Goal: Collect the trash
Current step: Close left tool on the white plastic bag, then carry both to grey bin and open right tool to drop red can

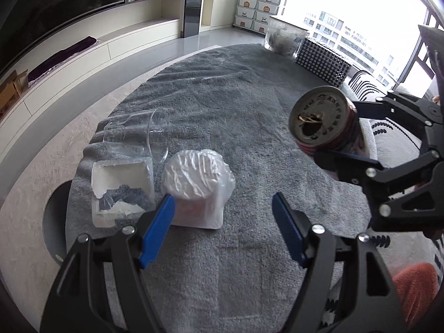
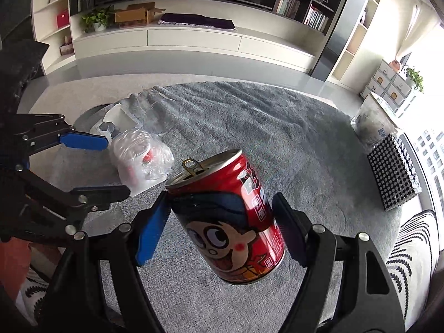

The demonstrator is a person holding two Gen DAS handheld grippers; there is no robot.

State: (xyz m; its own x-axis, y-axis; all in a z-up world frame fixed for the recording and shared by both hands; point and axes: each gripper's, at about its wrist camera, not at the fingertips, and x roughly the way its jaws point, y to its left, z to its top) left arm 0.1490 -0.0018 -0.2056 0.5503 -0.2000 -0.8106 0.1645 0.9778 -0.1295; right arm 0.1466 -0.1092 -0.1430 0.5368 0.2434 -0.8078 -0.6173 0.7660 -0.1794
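Landmark: the grey fleece cloth [image 1: 222,105] spread over the round table; every place below is given from it.
Right gripper [image 2: 222,222]: clamped on the red can, one pad on each side of its body; held in the air above the cloth's near half.
Red can [image 2: 230,222]: lifted clear of the cloth, tilted, its opened top and raised pull tab turned away from the right wrist camera; a cartoon face printed on its side; in the left wrist view its silver top [image 1: 319,116] faces the camera.
Left gripper [image 1: 223,213]: jaws apart with nothing between them; hanging over the cloth's near left part, its left finger [image 1: 158,230] in front of the wrapped cup.
Wrapped cup [image 1: 198,191]: a white cup in clear plastic film; standing on the cloth.
Torn white tray [image 1: 122,191]: lying on the cloth, just beside the wrapped cup.
Clear glass [image 1: 138,136]: on its side on the cloth, behind the tray.
Black dotted box [image 2: 394,172]: at the cloth's far edge, with a clear bag [image 2: 369,127] just behind it.
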